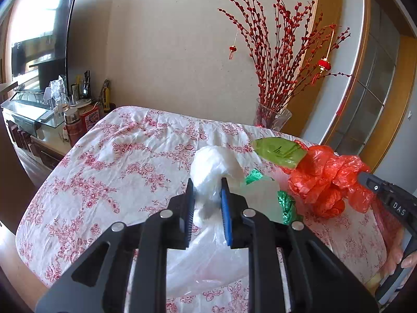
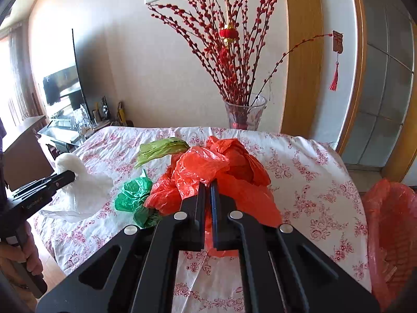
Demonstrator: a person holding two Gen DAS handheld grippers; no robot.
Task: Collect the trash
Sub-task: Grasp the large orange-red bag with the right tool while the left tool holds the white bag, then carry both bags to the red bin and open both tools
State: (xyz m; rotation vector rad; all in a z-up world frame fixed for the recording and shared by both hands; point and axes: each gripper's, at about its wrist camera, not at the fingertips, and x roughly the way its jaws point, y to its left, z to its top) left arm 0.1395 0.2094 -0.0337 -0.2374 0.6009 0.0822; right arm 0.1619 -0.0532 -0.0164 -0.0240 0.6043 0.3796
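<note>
Several crumpled plastic bags lie on a table with a floral cloth (image 1: 109, 172). My left gripper (image 1: 207, 185) is shut on a white plastic bag (image 1: 213, 167), which bulges above the fingertips; it also shows in the right wrist view (image 2: 78, 182). My right gripper (image 2: 207, 186) is shut on an orange-red plastic bag (image 2: 221, 167), seen at the right in the left wrist view (image 1: 323, 180). A dark green bag (image 2: 134, 193) and a light green bag (image 2: 161, 148) lie between the two.
A bin lined with a red bag (image 2: 391, 224) stands off the table's right side. A glass vase of red branches (image 2: 243, 116) stands at the table's far edge. A TV and a cluttered cabinet (image 1: 39, 104) are at the left.
</note>
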